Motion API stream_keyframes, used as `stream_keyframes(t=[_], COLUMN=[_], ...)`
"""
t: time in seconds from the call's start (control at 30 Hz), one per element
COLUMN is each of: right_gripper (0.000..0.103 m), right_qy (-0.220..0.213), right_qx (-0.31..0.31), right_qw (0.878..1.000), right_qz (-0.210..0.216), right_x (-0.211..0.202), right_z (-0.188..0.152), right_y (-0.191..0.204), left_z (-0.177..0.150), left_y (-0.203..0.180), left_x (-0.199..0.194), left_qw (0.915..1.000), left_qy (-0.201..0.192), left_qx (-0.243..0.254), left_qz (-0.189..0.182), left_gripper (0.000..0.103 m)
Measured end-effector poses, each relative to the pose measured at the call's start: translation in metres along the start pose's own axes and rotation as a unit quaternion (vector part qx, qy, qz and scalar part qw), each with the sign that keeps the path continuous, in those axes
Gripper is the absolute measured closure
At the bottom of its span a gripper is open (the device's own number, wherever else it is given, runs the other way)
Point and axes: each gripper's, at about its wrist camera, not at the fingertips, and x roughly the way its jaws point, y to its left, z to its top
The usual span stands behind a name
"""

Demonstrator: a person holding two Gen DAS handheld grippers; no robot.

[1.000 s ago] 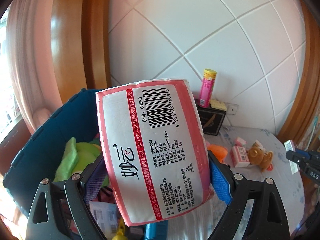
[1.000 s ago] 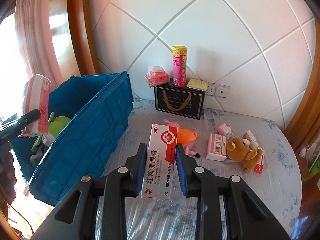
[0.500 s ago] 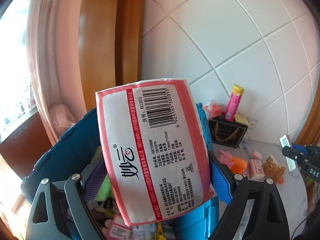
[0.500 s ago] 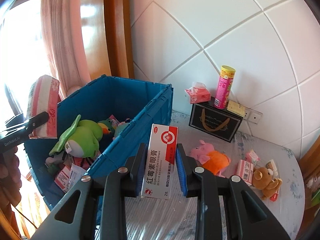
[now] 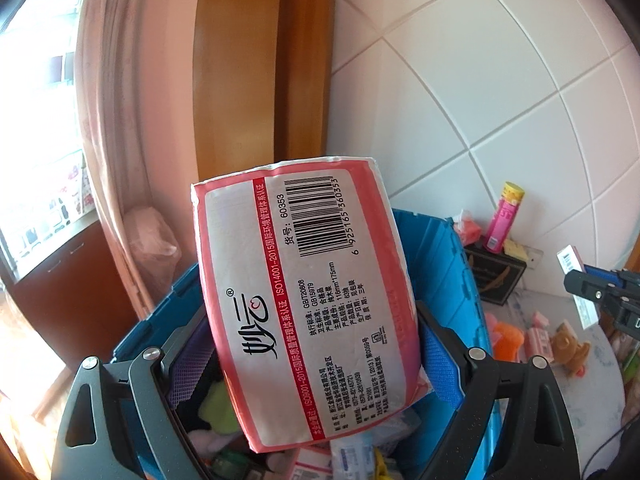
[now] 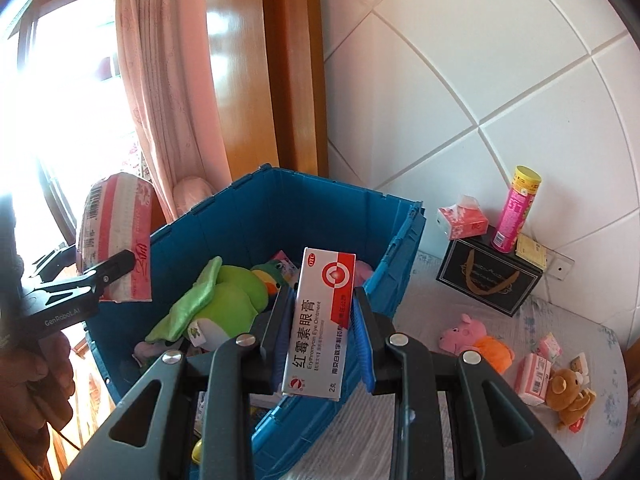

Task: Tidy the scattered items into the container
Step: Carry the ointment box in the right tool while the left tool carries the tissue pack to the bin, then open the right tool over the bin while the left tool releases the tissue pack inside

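1. White tiled wall, a wooden door frame and a pink curtain (image 6: 172,92) back a pale, patterned tabletop (image 6: 440,420) where a household tidy-up is under way, both grippers loaded and held high.

2. Largest on the table, the blue crate (image 6: 304,216) stands open at the curtain end, its near rim unobstructed; a green plush toy (image 6: 224,300) and small packets already lie inside, yet room shows above them.

3. Over the crate's curtain-side wall, the left gripper (image 5: 316,354) clamps a pink tissue pack (image 5: 304,300) by its lower half, barcode end up, apparently poised for a drop once the jaws part.

4. Over the crate's table-side rim, the right gripper (image 6: 322,338) pinches a red-and-white ointment box (image 6: 320,320) upright between blue pads; judged from the wrist view, a short reach forward would clear the edge.

5. Well apart against the wall, a black gift box (image 6: 488,280) carries a pink tube (image 6: 514,210) and an opened tissue packet (image 6: 462,220).

6. Scattered at the table's far end and not yet collected: a pink pig toy (image 6: 476,340), a brown bear toy (image 6: 570,394) and small pink packets (image 6: 534,372), lying close together with open cloth between them and the crate.
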Motion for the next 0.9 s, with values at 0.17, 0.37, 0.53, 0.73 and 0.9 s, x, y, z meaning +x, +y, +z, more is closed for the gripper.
stream_keyframes(t=[0.17,0.37,0.53,0.73,0.9], right_gripper=[0.075,0.075,0.075,0.075,0.075], right_qy=[-0.002,-0.006,-0.009,-0.009,-0.006], right_qx=[-0.006,-0.004,-0.010,-0.012,-0.011], right_qw=[1.000,0.999,0.999,0.999,0.999], right_qz=[0.017,0.035,0.042,0.046,0.045], right_x=[0.012,0.021,0.025,0.031,0.035], right_z=[0.010,0.020,0.025,0.025,0.025], right_y=[0.022,0.038,0.049,0.055,0.057], left_z=[0.007,0.013,0.018,0.019,0.020], left_y=[0.013,0.022,0.027,0.029,0.031], left_x=[0.005,0.011,0.011,0.014,0.014], left_qw=[1.0000,1.0000,0.9999,0.9999,0.9999], left_qy=[-0.003,-0.004,-0.008,-0.008,-0.011], left_qx=[0.004,0.007,0.009,0.010,0.010], left_qz=[0.000,0.004,0.005,0.005,0.007], left_gripper=[0.011,0.011,0.011,0.011,0.011])
